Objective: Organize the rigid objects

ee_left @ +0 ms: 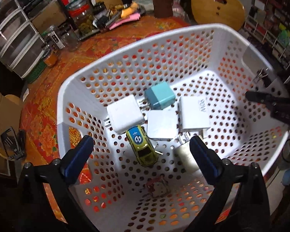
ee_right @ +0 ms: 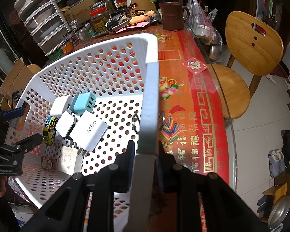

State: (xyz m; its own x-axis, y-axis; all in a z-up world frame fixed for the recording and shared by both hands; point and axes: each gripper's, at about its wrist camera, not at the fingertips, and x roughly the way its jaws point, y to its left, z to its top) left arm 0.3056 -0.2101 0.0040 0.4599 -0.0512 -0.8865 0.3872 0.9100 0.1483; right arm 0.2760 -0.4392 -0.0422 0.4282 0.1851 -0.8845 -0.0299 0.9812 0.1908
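White perforated basket (ee_left: 183, 38) on the red tablecloth (ee_right: 183, 96); right gripper (ee_right: 145, 152) is clamped on its rim. Inside, touching: chargers (ee_left: 160, 125), yellow toy car (ee_left: 143, 147). Left gripper (ee_left: 139, 145) hangs above the car, jaws wide, empty. Risk: descending fingers nudge the chargers; the car could roll away.

A lived-in home dining room — a round table (ee_right: 193, 89) under a red festive cloth, wooden chairs (ee_right: 255, 44) drawn up beside it. Pickle jars (ee_right: 98, 22), a brown mug (ee_right: 173, 15) and plastic drawers (ee_right: 42, 21) crowd the far edge — slippers (ee_right: 276, 160) lie on the tiled floor.
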